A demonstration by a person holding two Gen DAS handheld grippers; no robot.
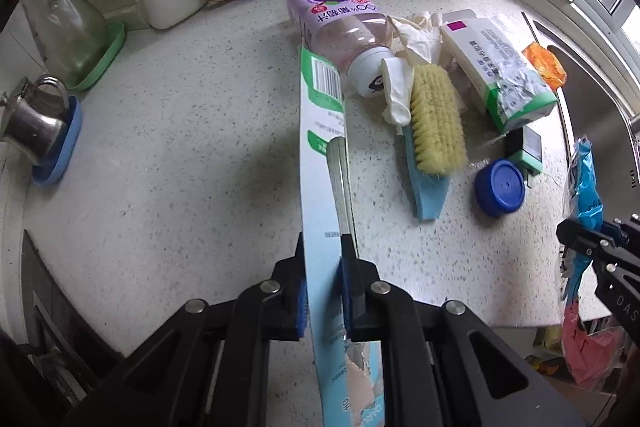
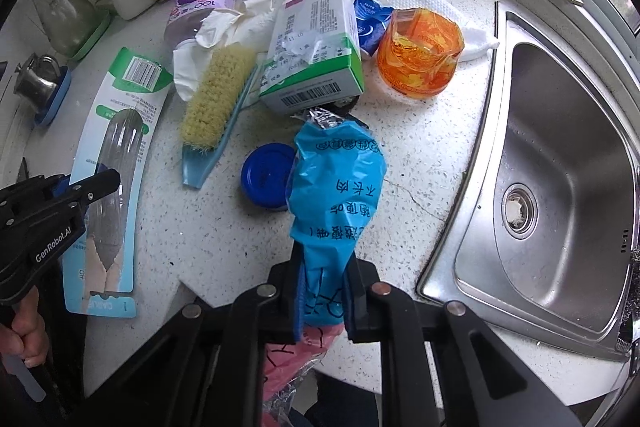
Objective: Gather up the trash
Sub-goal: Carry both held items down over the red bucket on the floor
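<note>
Above the desk [image 2: 420,155], left claw [image 1: 324,247] is clenched on a toothbrush blister card [image 1: 320,155], right claw [image 2: 326,267] on a blue snack wrapper [image 2: 336,179]. Risk: thin card could twist & slip out; wrapper's slick, might slide free w/ quick moves.

Toothbrush pkg [image 1: 322,163] & blue wrapper [image 2: 336,187], both clamped.
</note>
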